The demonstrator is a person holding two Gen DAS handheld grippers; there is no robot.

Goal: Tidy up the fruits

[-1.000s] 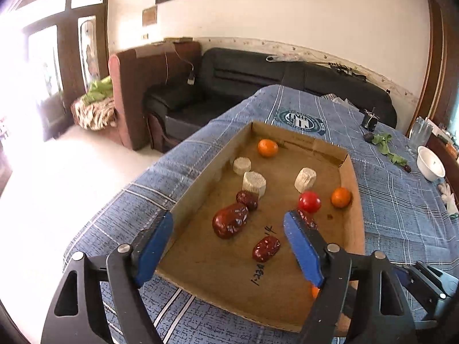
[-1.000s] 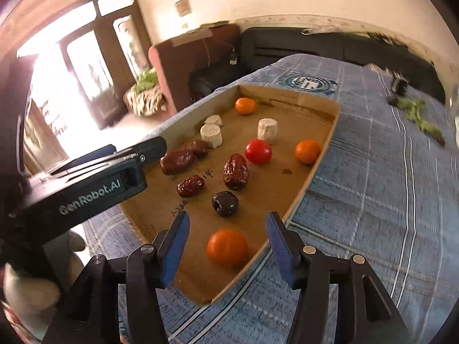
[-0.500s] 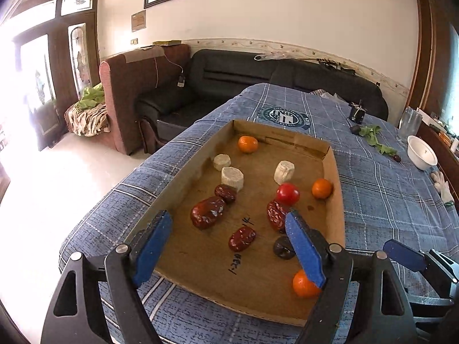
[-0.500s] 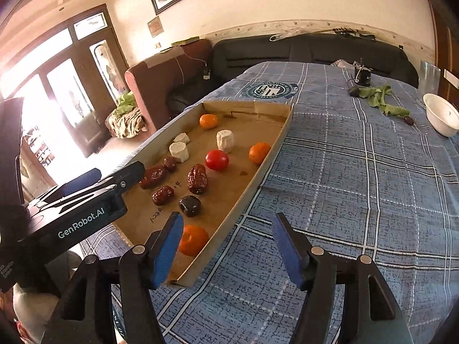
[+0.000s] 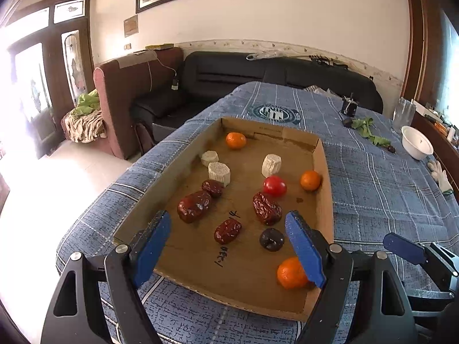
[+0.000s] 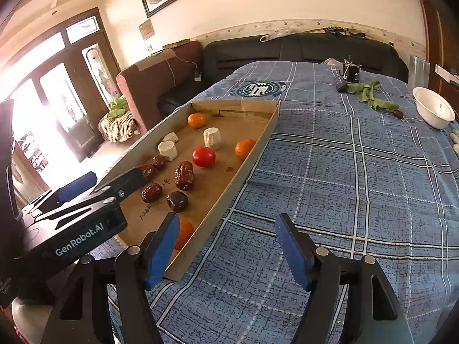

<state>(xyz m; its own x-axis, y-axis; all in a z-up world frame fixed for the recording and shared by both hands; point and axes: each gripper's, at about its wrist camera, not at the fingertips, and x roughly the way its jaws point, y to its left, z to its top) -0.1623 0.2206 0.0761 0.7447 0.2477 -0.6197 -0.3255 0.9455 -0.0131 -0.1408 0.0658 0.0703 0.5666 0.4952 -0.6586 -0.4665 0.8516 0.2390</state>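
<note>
A shallow cardboard tray (image 5: 325, 177) lies on the blue plaid tablecloth and also shows in the right wrist view (image 6: 252, 154). In it lie three oranges, the nearest (image 5: 291, 272) by the front right corner, a red tomato (image 5: 274, 185), several dark red dates (image 5: 193, 206), a dark plum (image 5: 271, 239) and three pale round pieces (image 5: 219, 170). My left gripper (image 5: 232, 253) is open and empty above the tray's near end. My right gripper (image 6: 226, 250) is open and empty over the cloth beside the tray's right wall.
A white bowl (image 6: 434, 111), green leaves (image 6: 370, 94) and a small black object (image 6: 351, 74) sit at the table's far right. A black sofa (image 5: 258, 77) and a brown armchair (image 5: 129, 86) stand beyond the table.
Both grippers have pulled back and risen from the tray. The right gripper has swung right, off the near orange and over the cloth. Both stay open.
</note>
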